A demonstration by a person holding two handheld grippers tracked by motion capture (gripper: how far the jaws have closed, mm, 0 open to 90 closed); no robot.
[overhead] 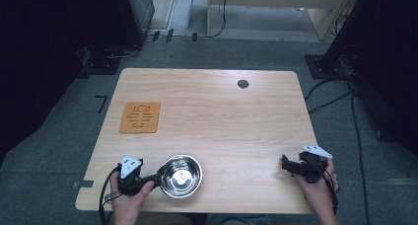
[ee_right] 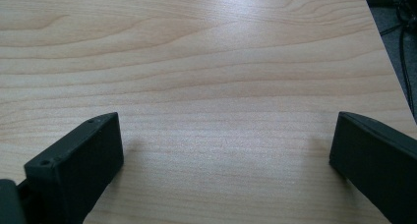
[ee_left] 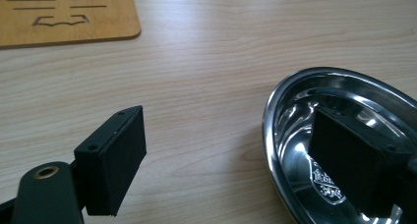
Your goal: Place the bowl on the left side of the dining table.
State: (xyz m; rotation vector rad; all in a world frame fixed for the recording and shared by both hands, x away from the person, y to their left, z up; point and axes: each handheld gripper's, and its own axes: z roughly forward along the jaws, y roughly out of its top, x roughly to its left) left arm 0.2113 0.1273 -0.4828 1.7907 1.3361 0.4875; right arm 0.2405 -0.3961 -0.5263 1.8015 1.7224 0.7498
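So the left gripper [overhead: 156, 177] has its jaws spread wide across the near rim of the steel bowl [overhead: 182, 175], one jaw outside on the wood and the other down inside the bowl, but they aren't squeezed on it yet as far as I can see. The bowl sits at the front edge of the table [overhead: 236, 116], a bit left of centre, upright and empty. My read is the job is just getting started: the reach to the bowl is done, the grab isn't, and moving it anywhere is all ahead. If I had to guess, it's headed for the wooden trivet [overhead: 140, 117], which lies well apart toward the back left with nothing on it. The right gripper [overhead: 288, 165] is parked over bare wood near the front right, jaws wide apart, holding nothing. Count-wise: one bowl, one trivet, two grippers, and one small dark grommet hole [overhead: 242, 84] near the far edge of the tabletop.
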